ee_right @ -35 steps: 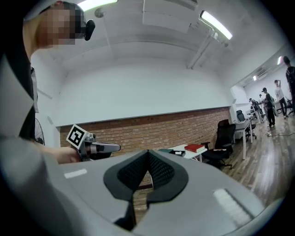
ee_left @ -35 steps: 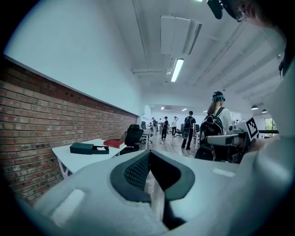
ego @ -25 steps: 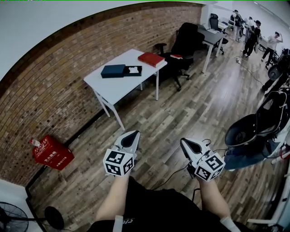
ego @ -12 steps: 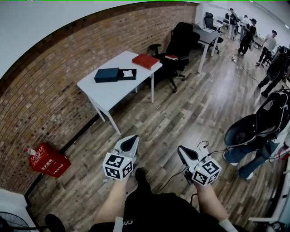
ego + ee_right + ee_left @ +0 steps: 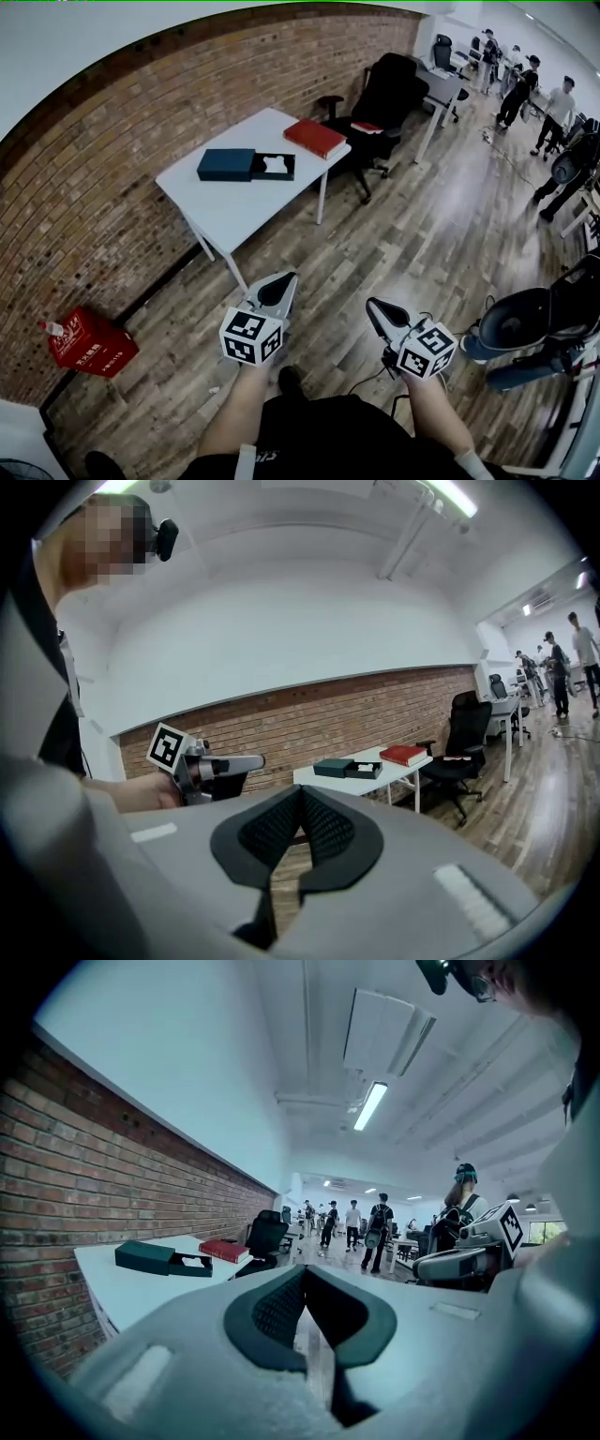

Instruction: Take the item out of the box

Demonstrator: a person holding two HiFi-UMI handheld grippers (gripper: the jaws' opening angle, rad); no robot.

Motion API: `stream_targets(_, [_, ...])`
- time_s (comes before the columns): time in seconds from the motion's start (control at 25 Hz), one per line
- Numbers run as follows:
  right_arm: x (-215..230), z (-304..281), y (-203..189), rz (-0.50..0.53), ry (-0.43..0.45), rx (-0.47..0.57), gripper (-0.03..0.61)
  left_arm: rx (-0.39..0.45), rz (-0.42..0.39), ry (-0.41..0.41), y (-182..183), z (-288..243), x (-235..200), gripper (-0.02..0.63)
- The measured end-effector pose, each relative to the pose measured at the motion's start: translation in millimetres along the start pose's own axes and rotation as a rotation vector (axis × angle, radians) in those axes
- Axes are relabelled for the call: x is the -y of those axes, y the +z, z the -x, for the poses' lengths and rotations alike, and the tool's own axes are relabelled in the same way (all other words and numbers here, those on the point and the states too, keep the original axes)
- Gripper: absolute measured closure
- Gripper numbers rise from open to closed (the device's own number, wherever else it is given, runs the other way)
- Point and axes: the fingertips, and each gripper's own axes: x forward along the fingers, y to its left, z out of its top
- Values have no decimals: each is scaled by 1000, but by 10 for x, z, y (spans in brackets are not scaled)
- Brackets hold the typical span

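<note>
The desk [image 5: 230, 208] looks smooth matt white, the box [image 5: 227, 164] matt dark, the wall [image 5: 112, 159] rough red brick, the floor [image 5: 422, 244] grained wood planks.

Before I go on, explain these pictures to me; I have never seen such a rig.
No robot here: a person holds a two-jaw gripper in each hand. The wide picture comes from a camera on the person's head, looking down at the left gripper and right gripper above a wooden floor. The other two come from cameras riding on each gripper, looking along its jaws. Both pairs of jaws are shut, with nothing between them. Ahead stands a white table bearing a dark teal rectangular box, an open black box with something white inside, and a red book.
</note>
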Motion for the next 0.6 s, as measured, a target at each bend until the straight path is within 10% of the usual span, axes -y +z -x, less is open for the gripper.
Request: stream_targets(0.6, [-298,-1491,114,47,98,-72,578,-23,40,53,111,43,-1365,609])
